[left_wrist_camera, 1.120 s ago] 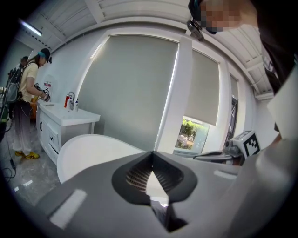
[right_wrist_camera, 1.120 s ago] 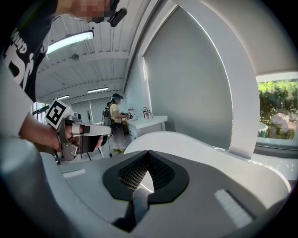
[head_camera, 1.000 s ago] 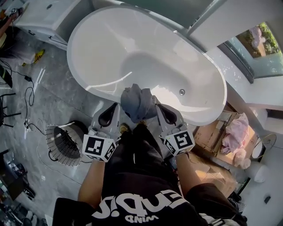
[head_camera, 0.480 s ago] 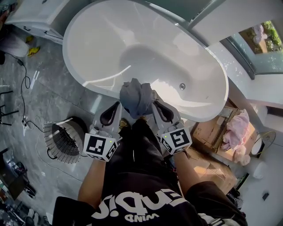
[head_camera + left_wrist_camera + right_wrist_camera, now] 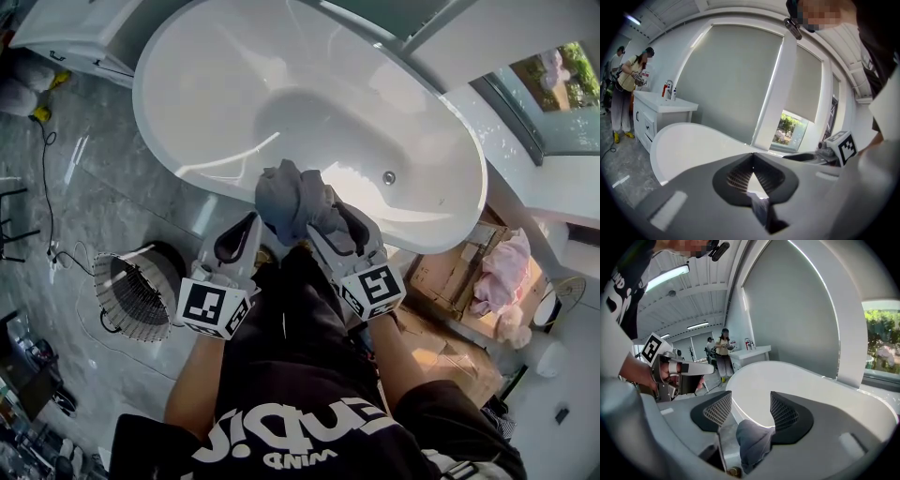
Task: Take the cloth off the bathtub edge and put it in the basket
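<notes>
The crumpled grey cloth (image 5: 291, 199) sits bunched on the glossy white oval tub's (image 5: 178, 141) near rim, between both grippers. The right gripper's (image 5: 751, 395) ribbed jaws have just been opening and stand apart, a soft fold lying loose between them. The left gripper's (image 5: 753, 154) jaws are pressed together at the tips, and the round wire basket (image 5: 117, 295) stands on the floor

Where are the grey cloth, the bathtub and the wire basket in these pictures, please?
grey cloth (image 5: 289, 199): head view, on the middle of the bunched fabric.
bathtub (image 5: 234, 89): head view, on its bare inner wall.
wire basket (image 5: 141, 323): head view, on its wire side.
</notes>
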### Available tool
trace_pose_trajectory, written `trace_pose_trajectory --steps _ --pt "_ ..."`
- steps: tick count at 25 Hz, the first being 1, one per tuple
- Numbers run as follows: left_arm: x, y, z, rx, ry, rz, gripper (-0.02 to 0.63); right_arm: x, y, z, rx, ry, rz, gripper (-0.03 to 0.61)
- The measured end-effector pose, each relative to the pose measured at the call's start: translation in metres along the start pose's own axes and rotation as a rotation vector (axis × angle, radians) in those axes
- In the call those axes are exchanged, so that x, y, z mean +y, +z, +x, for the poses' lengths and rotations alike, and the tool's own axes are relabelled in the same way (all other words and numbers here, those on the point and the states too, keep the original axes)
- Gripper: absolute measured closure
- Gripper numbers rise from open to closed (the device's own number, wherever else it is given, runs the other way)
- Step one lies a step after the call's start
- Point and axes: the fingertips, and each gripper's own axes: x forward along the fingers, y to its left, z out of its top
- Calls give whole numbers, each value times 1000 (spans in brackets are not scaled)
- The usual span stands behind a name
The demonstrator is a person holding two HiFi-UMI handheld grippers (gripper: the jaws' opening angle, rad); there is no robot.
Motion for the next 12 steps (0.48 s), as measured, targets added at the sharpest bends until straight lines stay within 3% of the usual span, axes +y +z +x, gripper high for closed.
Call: trace_pose_trajectory --steps 12 --pt "-6 -11 3 20 -17 2 620 -3 -73 21 160 10 19 337"
